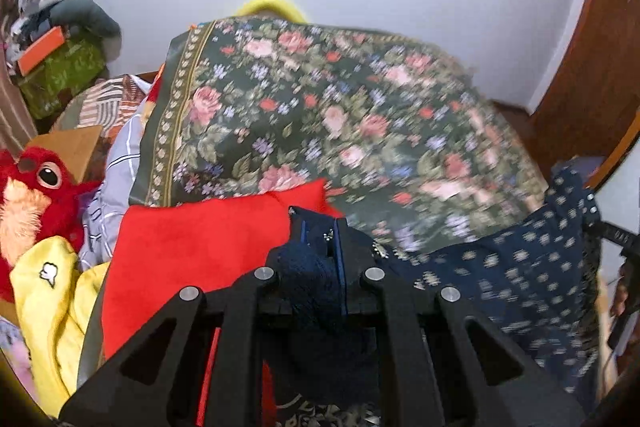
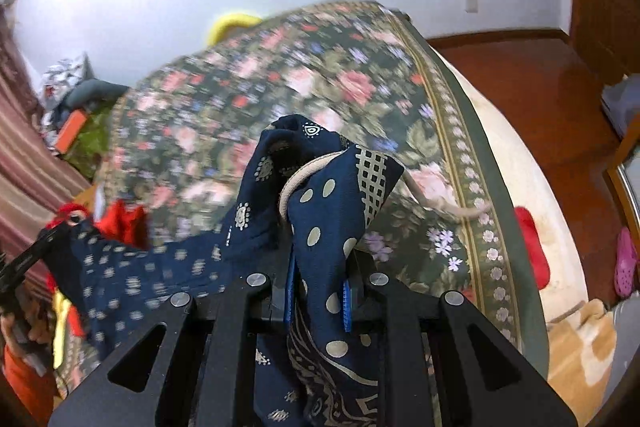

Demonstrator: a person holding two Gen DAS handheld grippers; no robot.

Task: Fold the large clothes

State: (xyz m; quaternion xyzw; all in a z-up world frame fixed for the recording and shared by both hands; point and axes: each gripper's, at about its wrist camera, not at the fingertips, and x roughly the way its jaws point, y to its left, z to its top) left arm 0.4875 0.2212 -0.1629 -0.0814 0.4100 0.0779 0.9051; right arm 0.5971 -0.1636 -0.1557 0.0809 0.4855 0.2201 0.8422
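A navy blue garment with cream dots and patterns hangs between both grippers above the bed. My left gripper is shut on a bunched edge of the navy garment, which stretches away to the right. My right gripper is shut on another bunched part of the garment, with a cream drawstring looped over it; the cloth runs left toward the other gripper. The fingertips of both are partly hidden by cloth.
A floral dark-green bedspread covers the bed. A red cloth, a yellow garment, a red plush toy and other piled items lie at the left. Wooden floor and a pink shoe are at right.
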